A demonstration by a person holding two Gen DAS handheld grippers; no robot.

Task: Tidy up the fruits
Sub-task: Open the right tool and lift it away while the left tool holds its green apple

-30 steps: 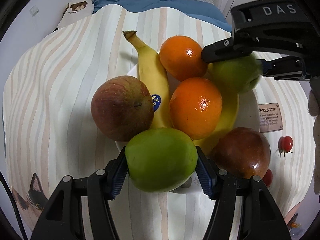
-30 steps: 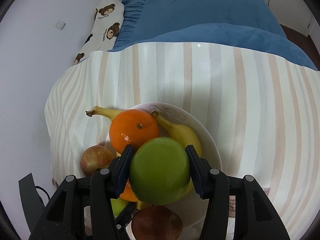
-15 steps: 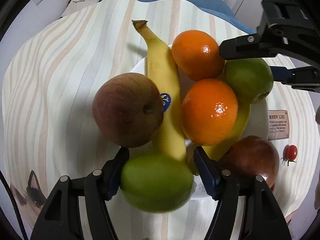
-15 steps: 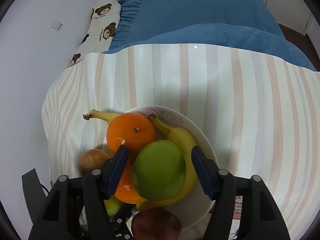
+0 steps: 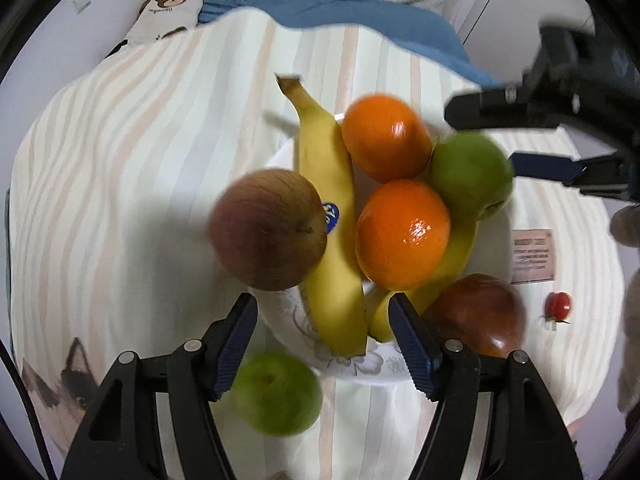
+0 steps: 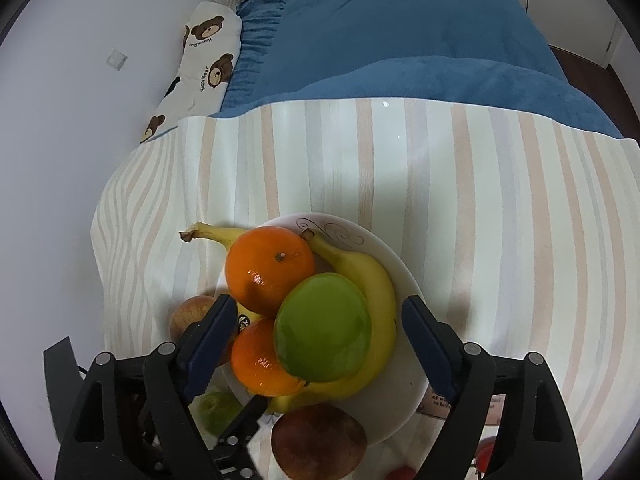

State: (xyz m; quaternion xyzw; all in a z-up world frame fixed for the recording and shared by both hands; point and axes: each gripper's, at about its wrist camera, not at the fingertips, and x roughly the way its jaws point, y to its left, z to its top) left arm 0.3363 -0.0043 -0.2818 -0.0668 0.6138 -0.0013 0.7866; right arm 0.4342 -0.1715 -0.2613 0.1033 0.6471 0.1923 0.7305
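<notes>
Striped cloth (image 5: 120, 184); both grippers (image 5: 322, 320) (image 6: 316, 328) wide open, empty.

A blue blanket (image 6: 400, 40) covers the bed beside a white wall (image 6: 60, 120).

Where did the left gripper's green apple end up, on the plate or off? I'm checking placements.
Off. The green apple lies on the striped cloth beside the plate rim, beneath the open left gripper.

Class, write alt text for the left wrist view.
A white plate piled with bananas, oranges and apples sits on a striped cloth. The open left gripper frames its near edge, beside a loose green apple.
</notes>
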